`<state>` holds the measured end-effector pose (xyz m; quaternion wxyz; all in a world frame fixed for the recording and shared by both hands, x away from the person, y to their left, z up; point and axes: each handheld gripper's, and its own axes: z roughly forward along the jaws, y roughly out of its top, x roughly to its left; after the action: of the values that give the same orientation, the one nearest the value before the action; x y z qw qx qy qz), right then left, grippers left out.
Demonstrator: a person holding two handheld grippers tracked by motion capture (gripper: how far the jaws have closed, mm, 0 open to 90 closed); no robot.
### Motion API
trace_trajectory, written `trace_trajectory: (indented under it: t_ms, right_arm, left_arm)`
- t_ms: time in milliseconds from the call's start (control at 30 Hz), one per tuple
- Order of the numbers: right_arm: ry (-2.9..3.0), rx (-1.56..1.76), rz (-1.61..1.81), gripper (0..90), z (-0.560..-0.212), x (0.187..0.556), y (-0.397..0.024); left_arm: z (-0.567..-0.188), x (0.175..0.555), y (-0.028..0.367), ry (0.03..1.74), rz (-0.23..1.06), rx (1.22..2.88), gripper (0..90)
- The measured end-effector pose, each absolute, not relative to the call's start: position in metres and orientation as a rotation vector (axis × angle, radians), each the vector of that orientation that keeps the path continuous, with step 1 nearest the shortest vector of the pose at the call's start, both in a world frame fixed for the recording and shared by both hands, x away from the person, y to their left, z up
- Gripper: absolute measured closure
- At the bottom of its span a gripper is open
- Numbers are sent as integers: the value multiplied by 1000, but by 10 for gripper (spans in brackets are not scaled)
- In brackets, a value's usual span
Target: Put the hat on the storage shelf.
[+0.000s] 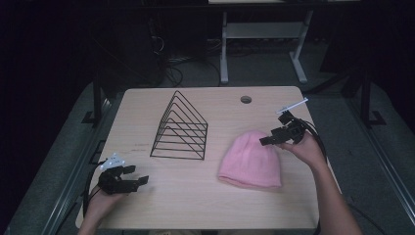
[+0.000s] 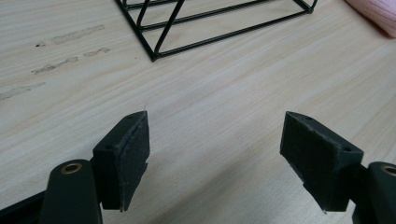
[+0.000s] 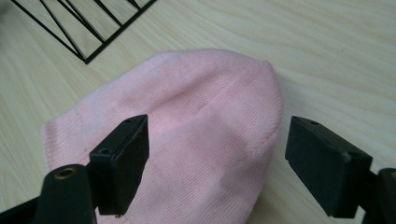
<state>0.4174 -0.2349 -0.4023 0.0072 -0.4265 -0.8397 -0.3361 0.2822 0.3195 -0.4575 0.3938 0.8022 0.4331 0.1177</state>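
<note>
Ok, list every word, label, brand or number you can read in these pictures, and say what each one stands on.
None can be read.
Pink knitted beanie: no tag or logo on the side that shows.
Black wire file rack: bare wire, no label.
Light wooden table: only faint smudge marks, no writing.
Left gripper and right gripper: no lettering legible.

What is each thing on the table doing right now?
Pink hat: lying flat on the table, not gripped.
Wire rack: standing upright, empty.
Left hand-held gripper: open, over bare wood.
Right hand-held gripper: open, over the hat's top end.
Table: one round hole near its far edge.
</note>
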Motion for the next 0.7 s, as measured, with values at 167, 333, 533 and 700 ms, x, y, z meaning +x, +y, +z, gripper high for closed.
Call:
trace_trajectory:
  t_ms: [167,333,533,700]
  right_arm:
    - [-2600,-1360,-987,234,-412,428,-233]
    - [-2583,-1373,-934,304,-424,440,-232]
    - [-2537,-1372,-913,383,-432,453,-228]
    - [-2532,-1361,-874,440,-438,458,-225]
  left_arm:
    - [-457,282,318,1096,300,2036,242]
    - [-458,281,319,1097,296,2040,242]
    - [-458,281,321,1112,300,2018,242]
    - [-458,281,323,1112,298,2013,242]
